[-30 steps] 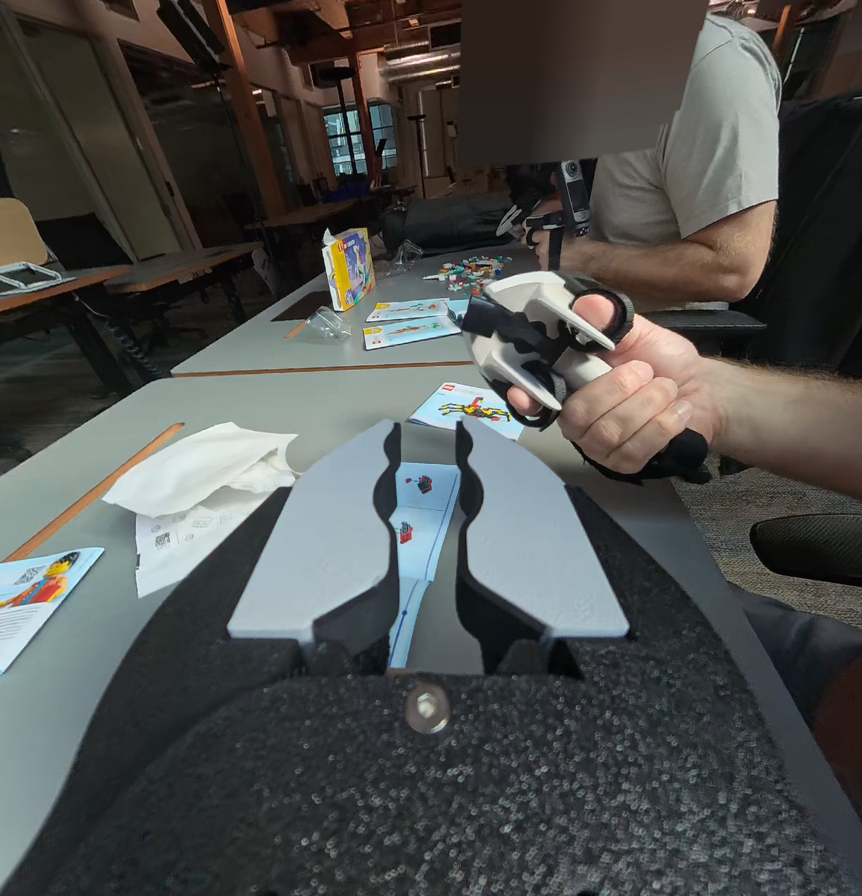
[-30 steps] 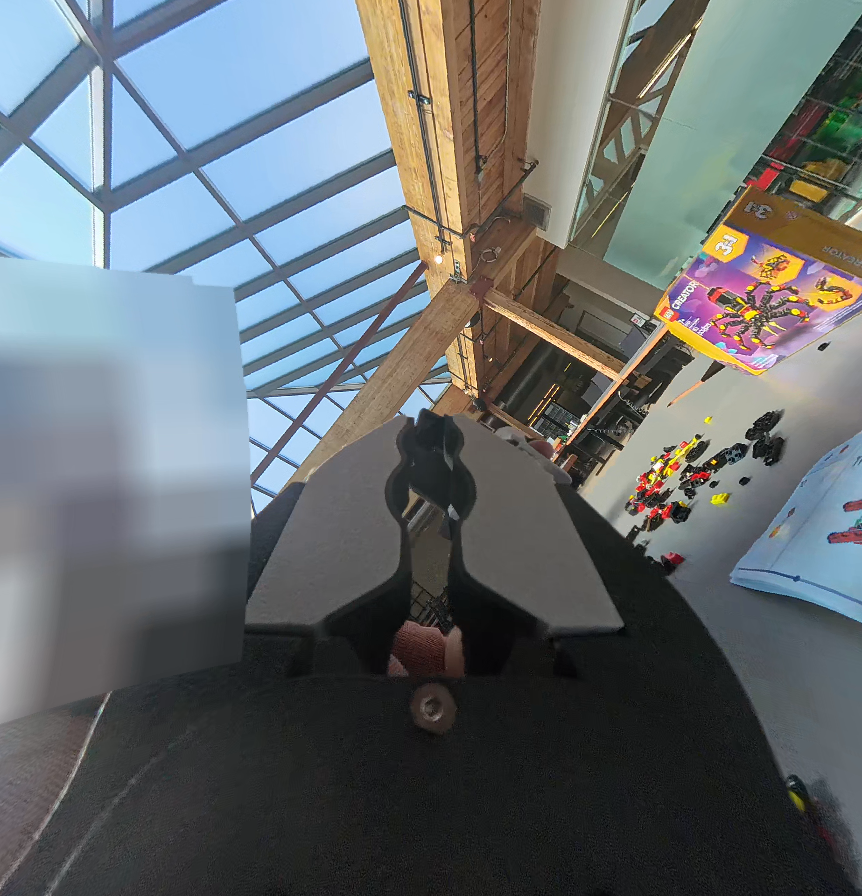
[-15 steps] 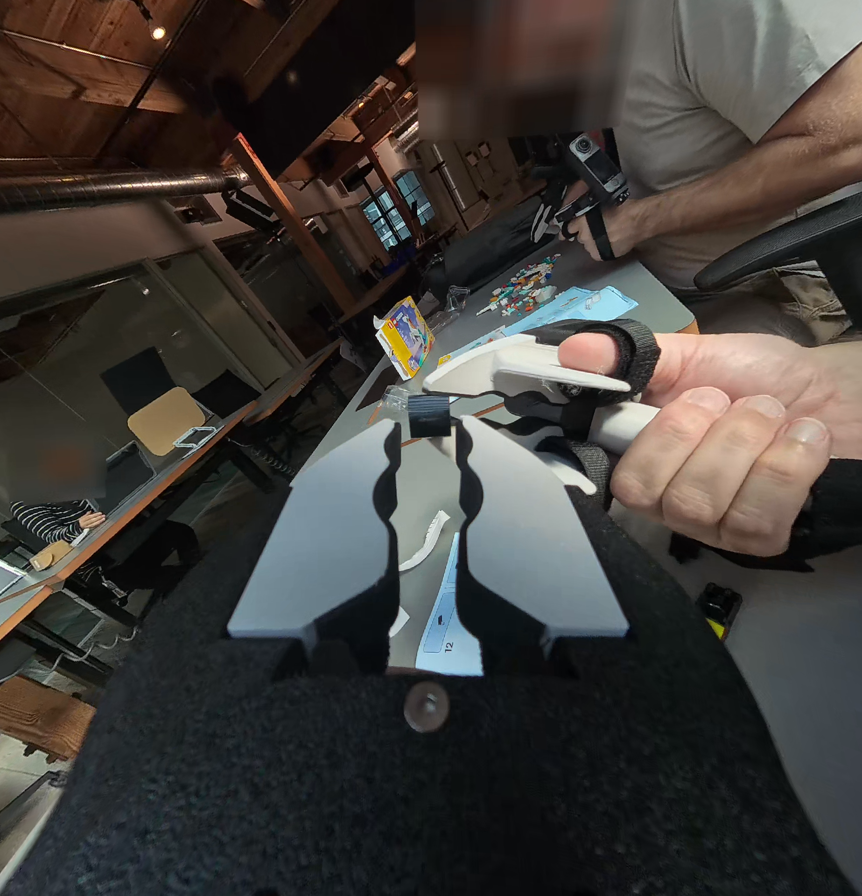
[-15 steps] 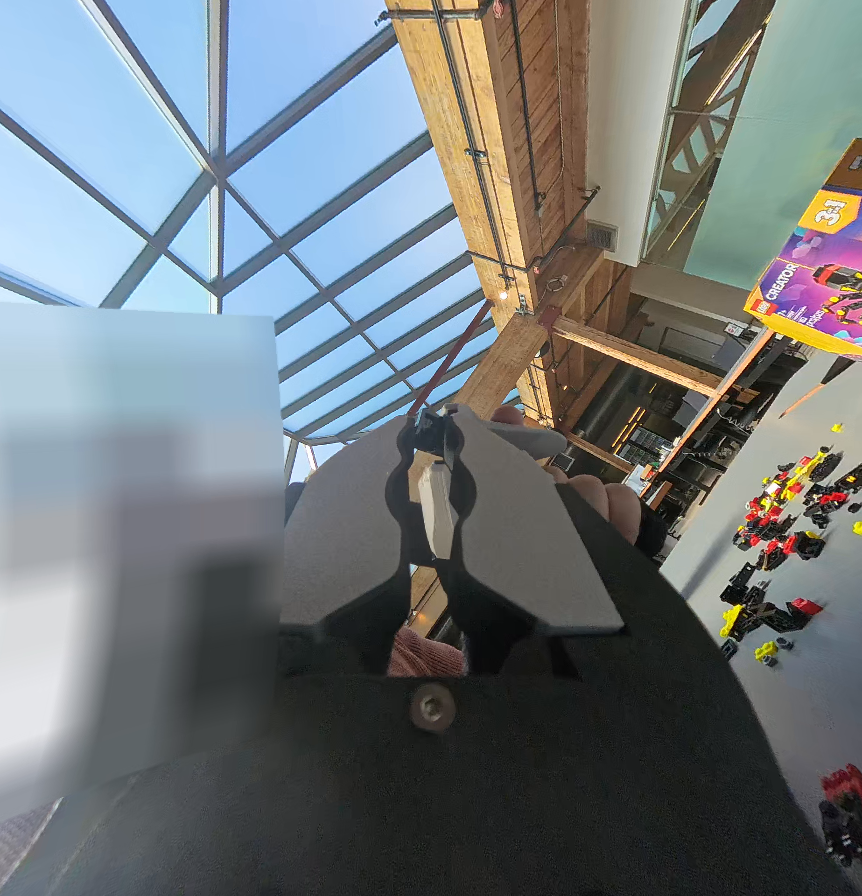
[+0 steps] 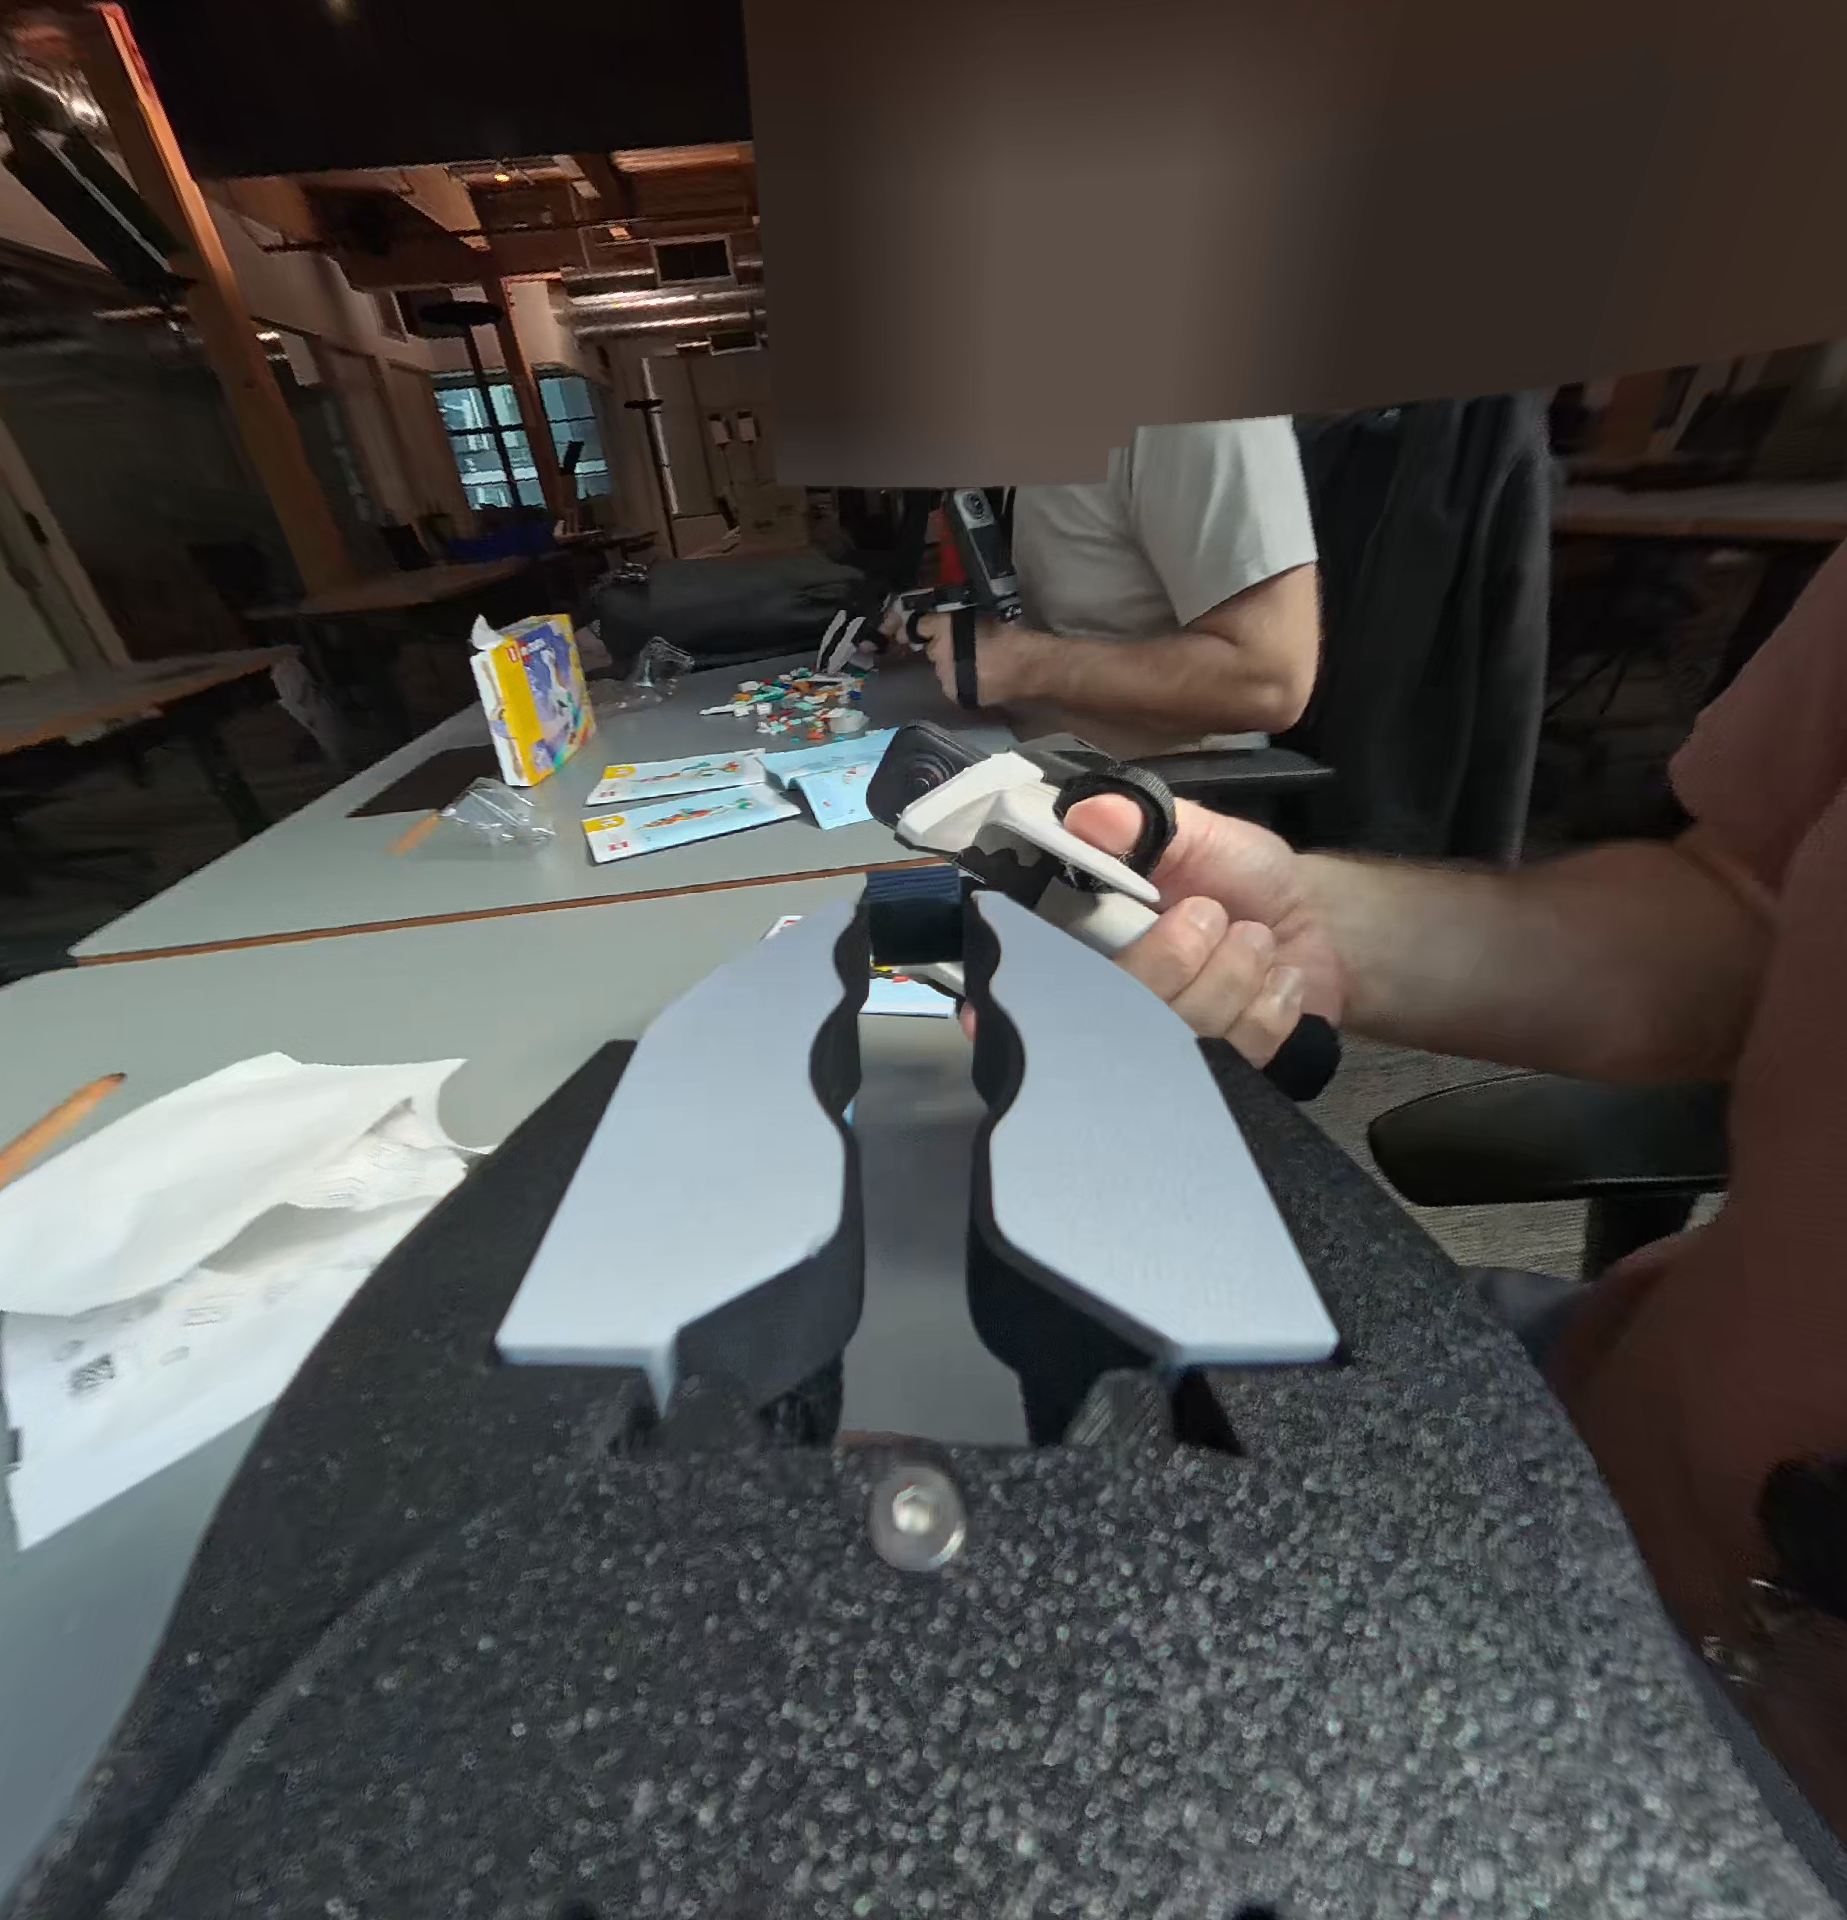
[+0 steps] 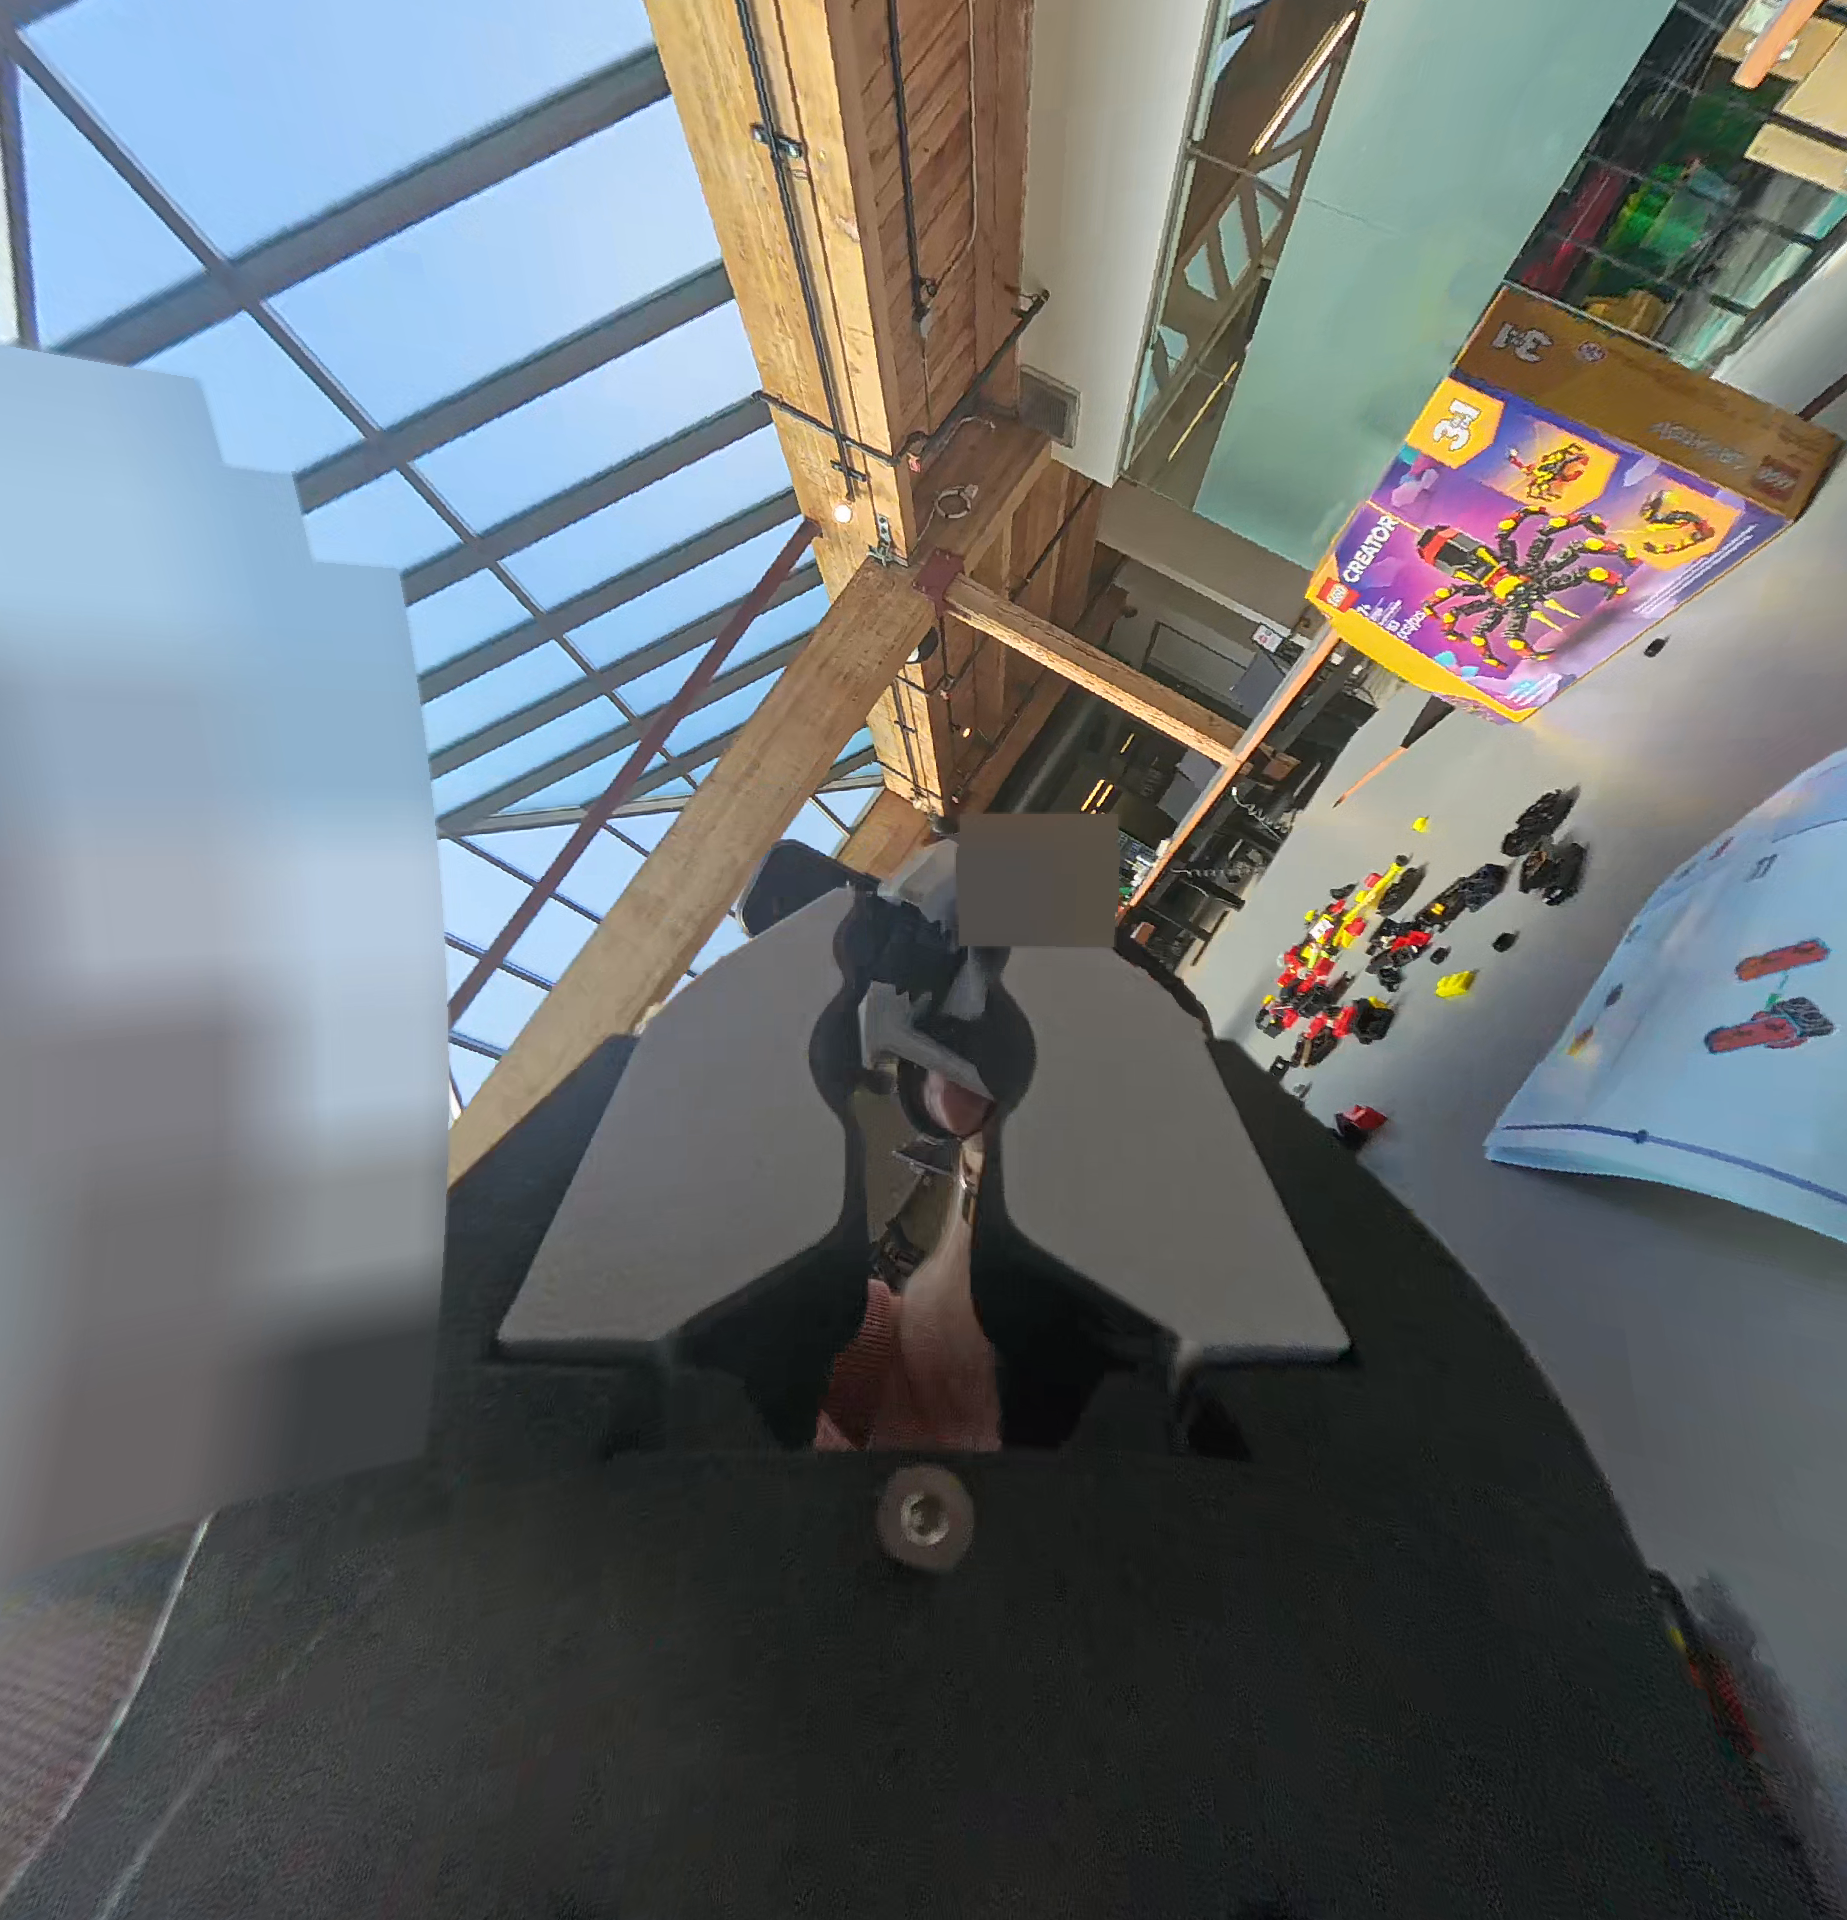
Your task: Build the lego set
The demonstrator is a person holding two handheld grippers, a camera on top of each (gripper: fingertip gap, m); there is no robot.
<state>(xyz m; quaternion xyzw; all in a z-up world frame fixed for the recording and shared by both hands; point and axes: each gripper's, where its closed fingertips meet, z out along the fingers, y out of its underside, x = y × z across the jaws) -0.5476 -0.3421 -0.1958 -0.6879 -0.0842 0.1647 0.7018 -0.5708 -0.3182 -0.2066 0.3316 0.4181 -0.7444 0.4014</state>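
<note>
My left gripper [image 5: 911, 935] is raised over the grey table [image 5: 431, 997] and shut on a small black Lego piece [image 5: 906, 928] at its fingertips. The right gripper's white handle [image 5: 1012, 821], held in a hand, meets it tip to tip from the right. In the right wrist view my right gripper [image 6: 914, 951] points up at the ceiling. Its jaws stand a little apart around the same black piece [image 6: 893, 935], with the left gripper's grey finger [image 6: 919, 1039] behind. Loose black, red and yellow pieces [image 6: 1366, 956] lie on the table.
A purple and yellow set box [image 6: 1553, 561] and an open blue instruction booklet [image 6: 1729, 1018] lie by the loose pieces. White crumpled paper [image 5: 202, 1174] and a pencil [image 5: 46, 1138] lie at the left. Another person [image 5: 1158, 582] works at the far table with a yellow box [image 5: 534, 696].
The right gripper brought the black piece between my left fingertips. The left jaws closed on it and the right jaws widened slightly. The left gripper tilted up, then levelled again.
</note>
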